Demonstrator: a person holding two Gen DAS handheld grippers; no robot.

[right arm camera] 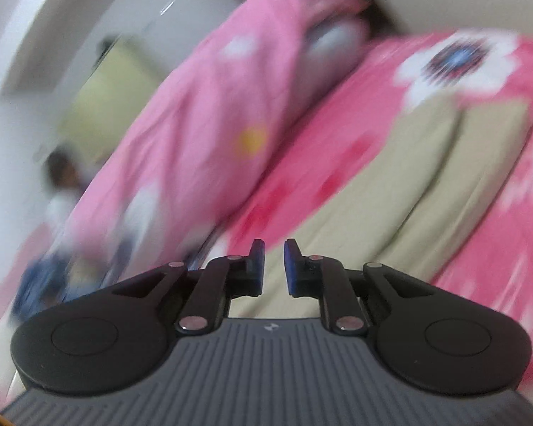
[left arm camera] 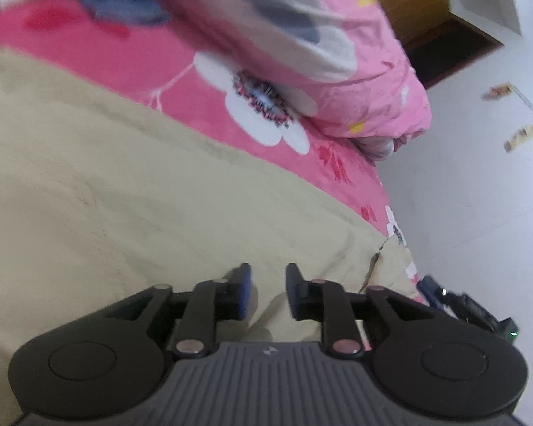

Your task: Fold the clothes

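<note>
A khaki garment (left arm camera: 124,177) lies spread over the pink flowered bed sheet (left arm camera: 181,71) and fills the left half of the left wrist view. My left gripper (left arm camera: 268,273) hovers over its near edge by the bed's side, jaws apart, with only the cloth below showing through the gap. The right wrist view is blurred. There the khaki garment (right arm camera: 426,163) shows as two long side-by-side panels running away to the upper right. My right gripper (right arm camera: 273,248) stands over its near end, narrowly open and holding nothing.
A bunched pink quilt (left arm camera: 373,53) lies along the far side of the bed, seen again as the quilt (right arm camera: 213,106) at left. White floor (left arm camera: 479,195) holds scattered papers (left arm camera: 522,117), a wooden cabinet (left arm camera: 437,25) and a dark device (left arm camera: 472,309) by the bed's edge.
</note>
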